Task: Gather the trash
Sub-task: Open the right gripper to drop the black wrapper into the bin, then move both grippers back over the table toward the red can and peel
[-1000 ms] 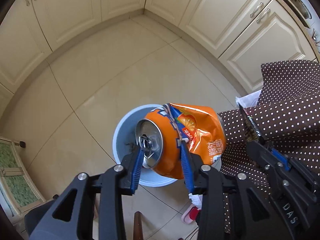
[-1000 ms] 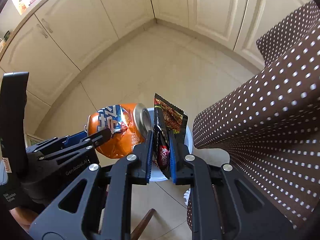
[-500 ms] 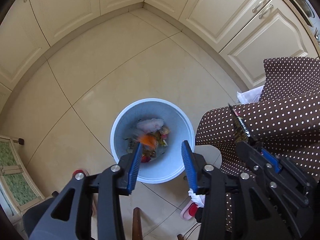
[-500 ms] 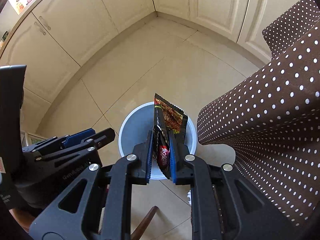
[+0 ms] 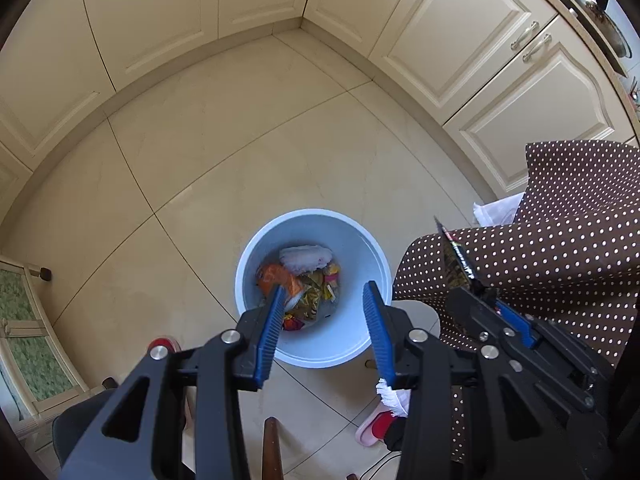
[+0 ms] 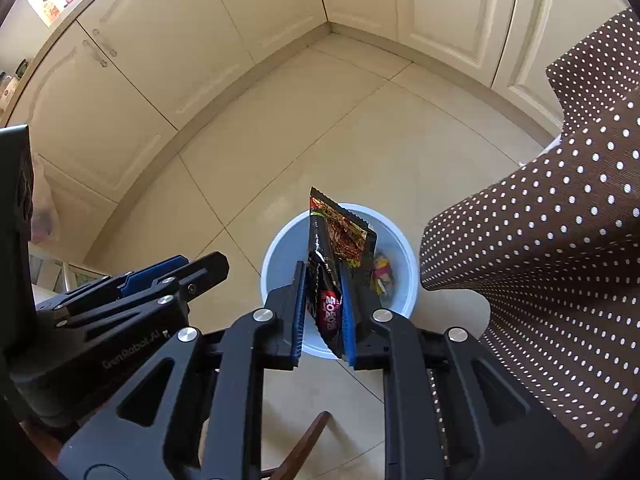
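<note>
Left gripper [image 5: 324,320] is standing spread and empty; the crushed orange can [image 5: 278,280], held a second ago, is now lying in the blue bin [image 5: 376,256]. Right gripper [image 6: 323,312] is pinching the snack wrapper [image 6: 340,236] above the bin.

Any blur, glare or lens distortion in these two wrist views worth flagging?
Left wrist: sharp, even daylight; fisheye bows the cabinets and floor seams, dark corners; bin contents clear. Right wrist: same curvature, bright overexposed patch at the top-left; wrapper print in the right gripper readable, no motion blur.
</note>
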The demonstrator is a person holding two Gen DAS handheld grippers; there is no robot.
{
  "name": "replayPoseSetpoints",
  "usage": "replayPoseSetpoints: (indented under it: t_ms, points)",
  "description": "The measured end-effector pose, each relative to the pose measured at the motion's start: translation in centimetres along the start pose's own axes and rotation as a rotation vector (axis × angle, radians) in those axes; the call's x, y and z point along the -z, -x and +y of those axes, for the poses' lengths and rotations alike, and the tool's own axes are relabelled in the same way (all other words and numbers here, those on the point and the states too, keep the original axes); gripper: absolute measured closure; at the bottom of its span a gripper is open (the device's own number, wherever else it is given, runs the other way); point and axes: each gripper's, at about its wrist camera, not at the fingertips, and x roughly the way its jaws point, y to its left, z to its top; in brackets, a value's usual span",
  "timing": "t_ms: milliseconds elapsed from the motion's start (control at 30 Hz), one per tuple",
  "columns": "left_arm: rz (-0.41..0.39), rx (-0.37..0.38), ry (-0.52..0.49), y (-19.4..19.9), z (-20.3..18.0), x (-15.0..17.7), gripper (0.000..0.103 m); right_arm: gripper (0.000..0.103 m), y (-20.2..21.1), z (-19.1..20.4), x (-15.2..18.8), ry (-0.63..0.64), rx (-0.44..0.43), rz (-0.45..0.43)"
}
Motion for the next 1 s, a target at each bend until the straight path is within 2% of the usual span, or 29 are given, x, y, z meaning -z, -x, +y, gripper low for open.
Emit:
replayPoseSetpoints:
  t_ms: [267, 633, 867, 1000]
  points:
    - [-0.015, 0.004, -0.004, 1.3, 0.3, 0.0, 0.062, 0.085, 0.8, 1.0, -0.7, 0.012, 0.005, -0.026]
    - [-0.067, 0.016, -0.034, 4.8, -1.3, 0.6, 0.062, 0.085, 4.6, 0.4, -0.1, 0.011, 0.012, -0.077]
    - [-0.142, 0.036, -0.078, 9.3, -3.3, 1.6, 0.062, 0.085, 9.7, 0.7, 0.7, 0.008, 0.019, -0.158]
    - [-0.223, 0.057, -0.122, 13.6, -5.2, 2.9, 0.062, 0.085, 14.1, 0.7, 1.4, 0.012, 0.026, -0.235]
